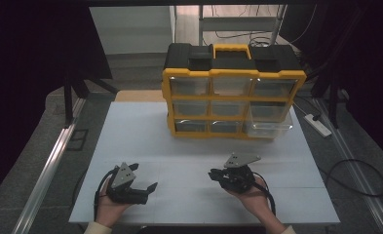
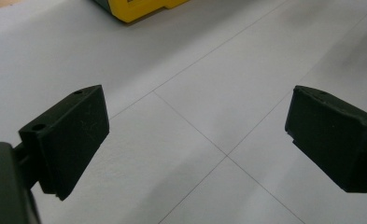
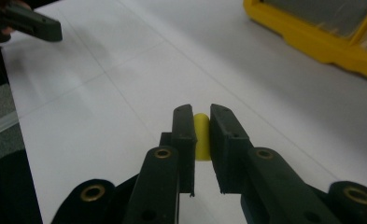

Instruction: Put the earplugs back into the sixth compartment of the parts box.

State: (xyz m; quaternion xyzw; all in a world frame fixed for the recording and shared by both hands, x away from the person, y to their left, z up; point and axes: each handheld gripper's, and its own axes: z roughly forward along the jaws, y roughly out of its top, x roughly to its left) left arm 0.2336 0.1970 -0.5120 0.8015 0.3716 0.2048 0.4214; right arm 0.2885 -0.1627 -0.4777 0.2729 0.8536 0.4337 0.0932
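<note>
A: The white desk point(image 1: 130, 126) carried a yellow drawer organizer point(image 1: 233, 92) at its far edge. What step was it?

B: Carrying. The right tool point(image 3: 201, 116) was clamped on a small yellow piece point(image 3: 201, 137) above the near edge; the left tool point(image 2: 197, 121) gaped empty. Next, probably a drawer.

Yellow piece point(image 3: 201, 136) mostly hidden between right gripper point(image 3: 201, 122) jaws, shape unclear. Yellow organizer point(image 3: 321, 37) cut off by edge in both gripper views. Drawer contents too small to tell.
</note>
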